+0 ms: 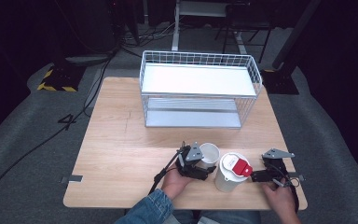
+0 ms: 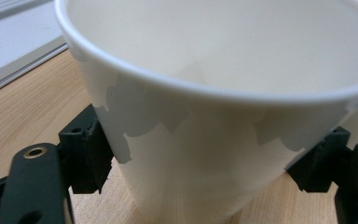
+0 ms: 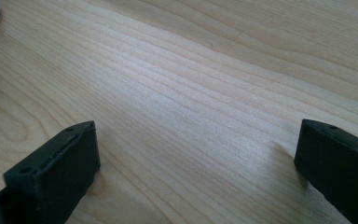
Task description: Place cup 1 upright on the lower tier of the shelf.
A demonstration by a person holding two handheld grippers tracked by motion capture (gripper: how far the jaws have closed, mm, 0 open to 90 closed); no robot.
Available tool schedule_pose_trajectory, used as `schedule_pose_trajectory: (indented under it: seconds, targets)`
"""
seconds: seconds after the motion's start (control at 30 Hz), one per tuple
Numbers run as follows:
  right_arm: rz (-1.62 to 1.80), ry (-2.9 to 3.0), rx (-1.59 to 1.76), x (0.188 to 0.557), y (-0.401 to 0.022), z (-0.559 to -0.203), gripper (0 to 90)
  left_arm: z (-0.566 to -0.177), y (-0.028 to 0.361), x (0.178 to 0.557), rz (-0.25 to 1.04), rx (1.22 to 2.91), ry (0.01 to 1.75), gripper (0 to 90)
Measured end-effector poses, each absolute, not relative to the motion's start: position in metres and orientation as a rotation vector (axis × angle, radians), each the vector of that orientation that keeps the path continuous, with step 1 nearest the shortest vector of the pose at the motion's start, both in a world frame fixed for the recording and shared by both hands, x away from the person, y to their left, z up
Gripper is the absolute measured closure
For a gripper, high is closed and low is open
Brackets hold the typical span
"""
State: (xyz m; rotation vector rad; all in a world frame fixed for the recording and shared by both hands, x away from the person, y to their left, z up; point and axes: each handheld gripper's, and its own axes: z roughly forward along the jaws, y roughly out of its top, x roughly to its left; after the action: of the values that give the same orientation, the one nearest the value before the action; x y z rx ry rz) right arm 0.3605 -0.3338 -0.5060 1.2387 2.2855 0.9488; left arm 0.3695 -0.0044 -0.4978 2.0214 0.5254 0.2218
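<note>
The left tongs [image 1: 204, 166] pinch the open white cup [image 1: 209, 153] low on its wall, a pad [image 2: 89, 154] pressed to each side; the cup stands on the table [image 1: 121, 154] at about 6 o'clock, just at 10 o'clock of the taller white cup with the red lid [image 1: 233, 171]. It looks light, thin-walled and smooth, likely to dent or slip under a hard squeeze, so a gentle hold on opposite sides, below the stiffer rolled rim, suits it. The right tongs [image 3: 196, 163] are spread wide over bare wood.
</note>
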Motion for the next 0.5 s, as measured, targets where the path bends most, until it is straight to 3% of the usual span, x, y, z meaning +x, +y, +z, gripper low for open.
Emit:
schedule_pose_trajectory:
  seconds: [0.5]
  targets:
    - [0.949, 2.286, 1.237, 0.3606, -0.3339, -0.506, 0.3, -0.4898, -0.0038, 0.3672, 0.219, 2.017, 0.536, 22.2]
